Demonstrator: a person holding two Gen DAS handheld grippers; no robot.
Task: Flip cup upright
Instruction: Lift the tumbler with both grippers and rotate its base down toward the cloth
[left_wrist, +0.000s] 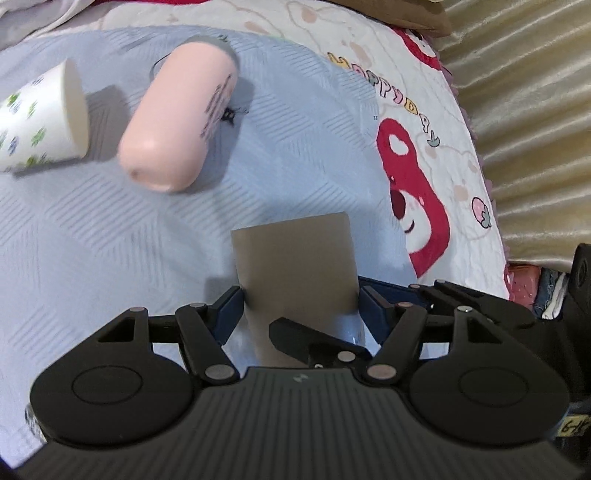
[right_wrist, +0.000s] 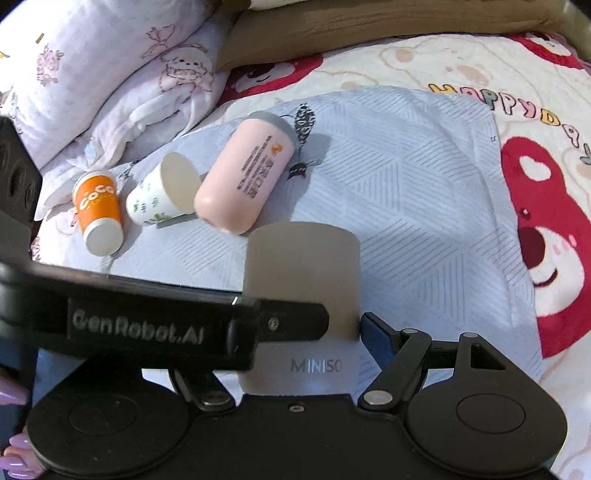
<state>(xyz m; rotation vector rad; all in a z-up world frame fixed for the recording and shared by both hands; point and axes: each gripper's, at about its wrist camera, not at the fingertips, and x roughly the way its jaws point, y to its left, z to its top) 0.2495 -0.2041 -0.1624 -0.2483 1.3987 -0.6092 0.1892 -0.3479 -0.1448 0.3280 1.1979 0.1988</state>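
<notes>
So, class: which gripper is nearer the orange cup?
Left. The left gripper grips the grey cup from the orange cup's side; the right gripper sits further right.

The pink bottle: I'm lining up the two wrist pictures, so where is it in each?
Left wrist: pink bottle lies upper left, right of the floral paper cup.
Right wrist: pink bottle lies left of centre, above the grey cup.
Shared landmark: the floral paper cup beside it.

A bedroom at home — a cartoon bear quilt (right_wrist: 461, 74) spreads beyond the fingers, pillows (right_wrist: 74, 62) heaped past them.
</notes>
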